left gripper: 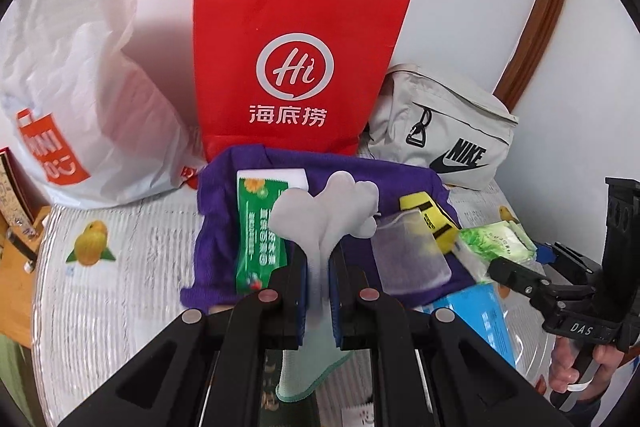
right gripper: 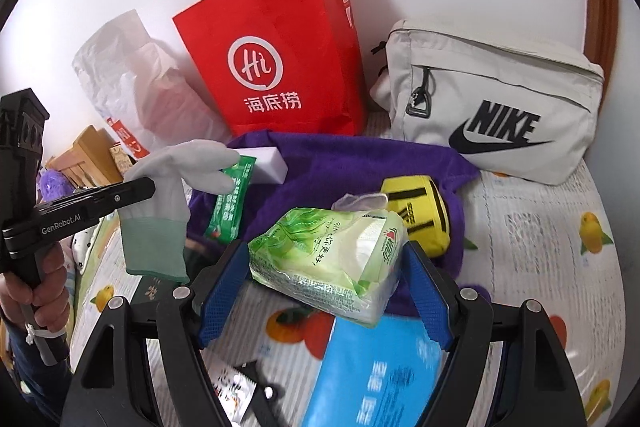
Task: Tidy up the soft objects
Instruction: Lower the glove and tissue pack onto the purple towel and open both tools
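My left gripper (left gripper: 318,291) is clamped on a grey-white glove (left gripper: 326,215): the jaws meet on its palm, the green cuff hangs below them toward me, and the glove's fingers splay up and forward past the tips. The glove's long axis therefore runs roughly along my fingers, cuff nearest, fingertips farthest. It is lifted clear of the table, as the right wrist view confirms.

My right gripper (right gripper: 324,287) holds a green tissue pack (right gripper: 328,259) between its blue pads (right gripper: 218,291); the jaws stand wide but bear on the pack's two ends, so its long axis lies across my fingers. The pack tilts, its left end higher, above a blue packet (right gripper: 376,375) lying on the fruit-print tablecloth (right gripper: 540,247).

Just beyond both loads lies a purple cloth (left gripper: 216,239) carrying a green sachet (left gripper: 260,239), a white block (right gripper: 266,167) and a yellow pouch (right gripper: 420,215).

Farther back, against the wall, a red paper bag (left gripper: 296,67) stands upright and dead ahead of my left fingers; a beige Nike pouch (right gripper: 492,115) lies to its right, a white plastic bag (left gripper: 80,75) to its left.

I judge that the left hand, lined up with the red bag, is the nearer to a drop there, and must rise over its rim.
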{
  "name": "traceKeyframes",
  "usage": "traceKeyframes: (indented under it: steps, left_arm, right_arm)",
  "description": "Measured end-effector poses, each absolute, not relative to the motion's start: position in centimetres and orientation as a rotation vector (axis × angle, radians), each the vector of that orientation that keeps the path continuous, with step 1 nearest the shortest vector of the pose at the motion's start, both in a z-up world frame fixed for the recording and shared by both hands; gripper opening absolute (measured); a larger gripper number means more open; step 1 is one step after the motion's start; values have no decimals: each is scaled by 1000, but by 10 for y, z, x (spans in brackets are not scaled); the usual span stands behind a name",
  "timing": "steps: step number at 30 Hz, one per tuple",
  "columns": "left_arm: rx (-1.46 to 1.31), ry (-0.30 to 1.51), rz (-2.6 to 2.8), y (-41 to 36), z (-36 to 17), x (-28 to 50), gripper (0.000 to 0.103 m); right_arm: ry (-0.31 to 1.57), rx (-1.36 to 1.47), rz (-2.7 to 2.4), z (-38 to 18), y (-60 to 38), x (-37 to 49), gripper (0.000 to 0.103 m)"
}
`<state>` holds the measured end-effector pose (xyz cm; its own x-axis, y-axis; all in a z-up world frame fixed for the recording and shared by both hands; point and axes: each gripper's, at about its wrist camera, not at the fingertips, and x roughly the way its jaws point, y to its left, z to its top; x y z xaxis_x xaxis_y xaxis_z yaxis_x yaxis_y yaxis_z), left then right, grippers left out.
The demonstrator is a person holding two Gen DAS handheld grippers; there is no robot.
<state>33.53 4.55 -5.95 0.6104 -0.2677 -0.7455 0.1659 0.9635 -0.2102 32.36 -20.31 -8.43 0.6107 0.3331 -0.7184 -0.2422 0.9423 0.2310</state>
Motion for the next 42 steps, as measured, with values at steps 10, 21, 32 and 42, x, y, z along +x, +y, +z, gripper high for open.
traceKeyframes:
  steps: [10, 21, 32, 42]
  left_arm:
    - [-145, 906, -271, 37, -72, 383, 10]
    - [-155, 964, -321, 17, -108, 421, 10]
    - [-152, 1031, -330, 18, -142, 433, 10]
    - [-135, 1058, -319, 19, -149, 438, 11]
  right_arm:
    - [887, 112, 349, -104, -187, 363, 77]
    - [960, 95, 331, -129, -177, 389, 77]
    - [1039, 48, 332, -151, -160, 405, 77]
    - [1111, 63, 320, -164, -159, 419, 78]
